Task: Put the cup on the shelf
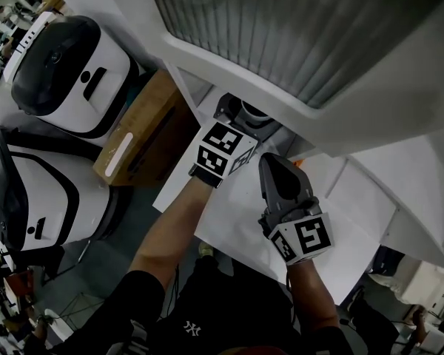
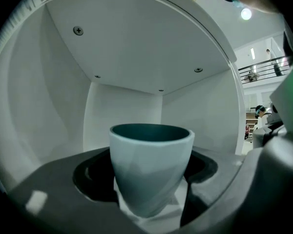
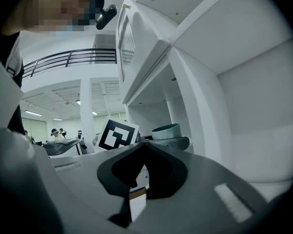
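A pale blue-grey cup [image 2: 151, 165] stands upright between the jaws of my left gripper [image 2: 150, 175], which is shut on its lower body. The cup is inside a white shelf compartment [image 2: 127, 62], with the back wall behind it. In the head view the left gripper [image 1: 237, 123] reaches under the shelf's overhanging edge [image 1: 303, 87], and only the cup's rim [image 1: 253, 113] shows. My right gripper [image 1: 271, 158] hovers just to its right, shut and empty. In the right gripper view the cup [image 3: 166, 130] shows past the shut right gripper [image 3: 142, 147].
Two white-and-black machines [image 1: 66, 72] [image 1: 29, 198] stand at the left beside a brown cardboard box [image 1: 144, 132]. A white table surface [image 1: 237, 205] lies under both grippers. The shelf's upright wall [image 3: 244, 106] rises close on the right. People stand far off in the hall.
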